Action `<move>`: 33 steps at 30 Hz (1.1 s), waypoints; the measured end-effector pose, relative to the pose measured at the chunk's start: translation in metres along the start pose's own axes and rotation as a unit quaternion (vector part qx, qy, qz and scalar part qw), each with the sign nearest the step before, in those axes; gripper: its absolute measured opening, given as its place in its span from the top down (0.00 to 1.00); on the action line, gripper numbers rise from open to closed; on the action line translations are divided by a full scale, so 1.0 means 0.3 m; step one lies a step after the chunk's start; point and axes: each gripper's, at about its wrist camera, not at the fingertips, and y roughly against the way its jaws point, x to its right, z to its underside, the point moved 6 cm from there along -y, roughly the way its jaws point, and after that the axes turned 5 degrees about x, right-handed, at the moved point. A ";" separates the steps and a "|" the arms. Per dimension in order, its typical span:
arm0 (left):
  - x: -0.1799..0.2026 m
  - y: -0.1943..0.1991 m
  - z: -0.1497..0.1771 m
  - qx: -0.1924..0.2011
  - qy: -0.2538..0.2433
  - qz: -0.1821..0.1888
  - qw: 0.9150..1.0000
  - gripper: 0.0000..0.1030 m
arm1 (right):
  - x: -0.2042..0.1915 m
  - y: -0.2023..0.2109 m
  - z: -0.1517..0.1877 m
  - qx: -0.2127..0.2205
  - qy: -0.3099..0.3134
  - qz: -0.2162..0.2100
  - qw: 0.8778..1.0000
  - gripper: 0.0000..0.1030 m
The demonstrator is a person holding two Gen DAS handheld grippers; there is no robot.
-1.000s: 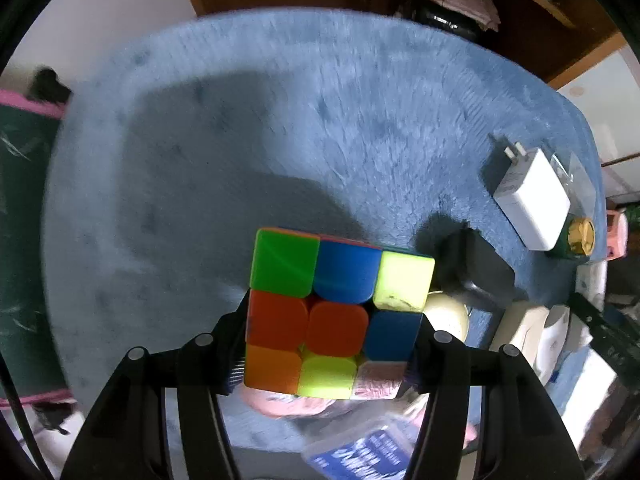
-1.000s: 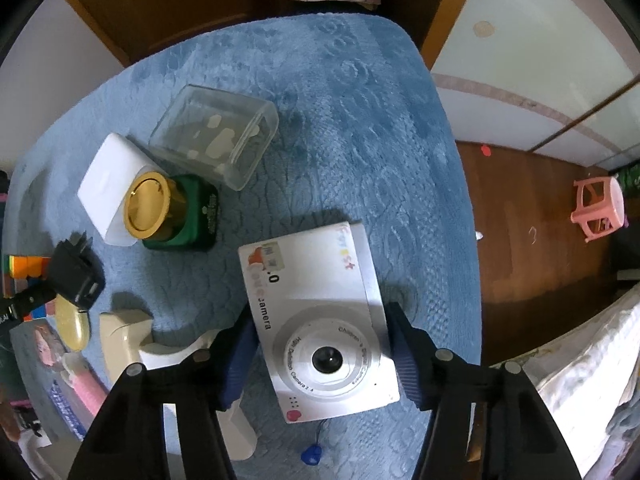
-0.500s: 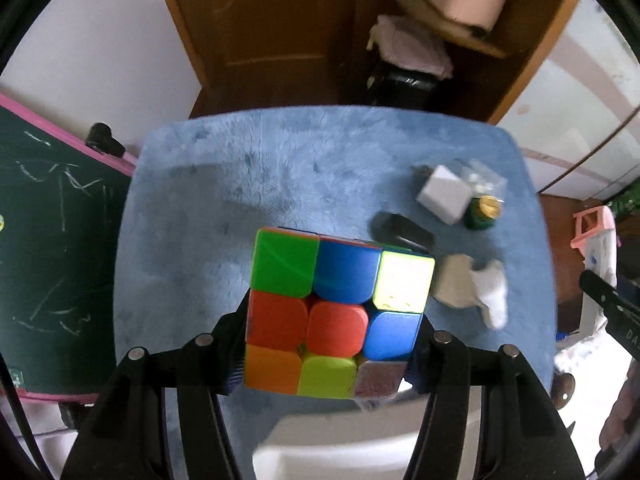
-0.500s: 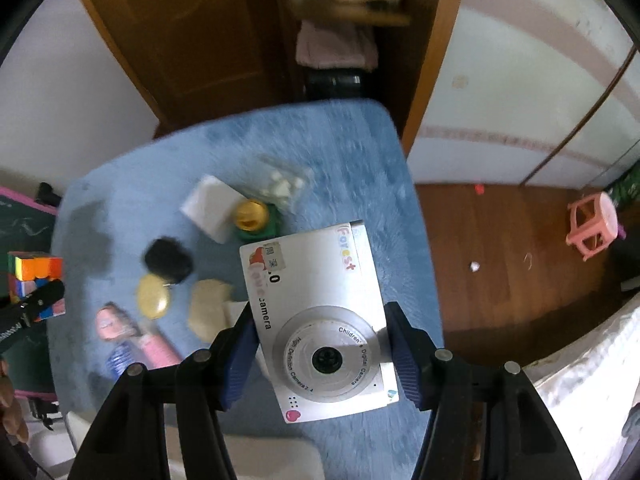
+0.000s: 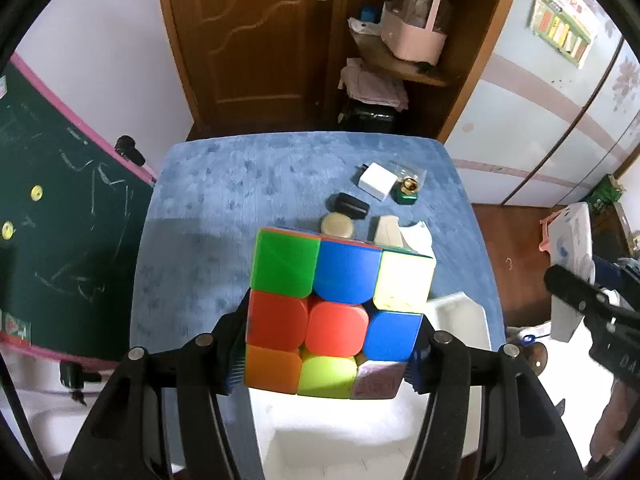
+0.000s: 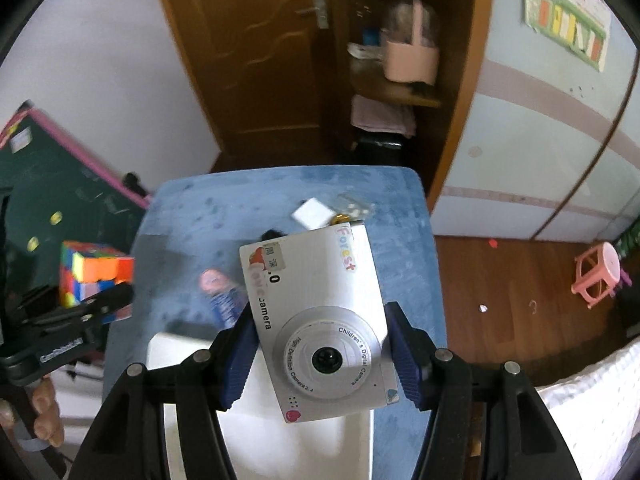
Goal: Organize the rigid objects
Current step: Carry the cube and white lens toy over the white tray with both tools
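My left gripper (image 5: 328,344) is shut on a multicoloured puzzle cube (image 5: 336,304), its pads pressing the cube's left and right sides, high above the blue-clothed table (image 5: 224,208). In the right wrist view the same cube (image 6: 94,276) shows at the left edge. My right gripper (image 6: 324,356) is shut on a white children's digital camera (image 6: 316,304), lens facing the view, also held well above the table (image 6: 192,208). In the left wrist view the right gripper's finger (image 5: 592,312) shows at the right edge.
On the table lie a white charger (image 5: 376,180), a green bottle with a gold cap (image 5: 408,191), a black adapter (image 5: 347,205), a round yellowish piece (image 5: 337,225) and a beige item (image 5: 394,232). A white tray (image 5: 460,316) sits near the front edge. A pink stool (image 6: 598,276) stands on the floor.
Both grippers have risen far above the table with the cube and the camera still held. The table now looks small and the door and shelves have come into view.
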 end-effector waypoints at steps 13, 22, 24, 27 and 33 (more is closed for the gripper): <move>0.012 0.067 0.253 0.012 0.010 -0.029 0.999 0.38 | -0.122 0.134 0.241 0.018 0.068 0.021 0.997 0.40; 0.016 -0.019 0.401 -0.005 0.023 -0.018 1.000 0.38 | -0.122 0.036 0.371 -0.016 0.065 0.042 0.997 0.40; 0.019 -0.035 0.419 -0.004 0.020 -0.013 1.000 0.38 | -0.120 0.009 0.394 -0.026 0.059 0.045 0.997 0.40; 0.026 -0.070 0.446 -0.014 0.017 -0.010 1.000 0.38 | -0.125 -0.028 0.437 -0.040 0.052 0.050 0.997 0.40; 0.021 -0.139 0.479 -0.021 0.006 -0.024 0.999 0.38 | -0.128 -0.102 0.515 -0.071 0.043 0.061 0.995 0.40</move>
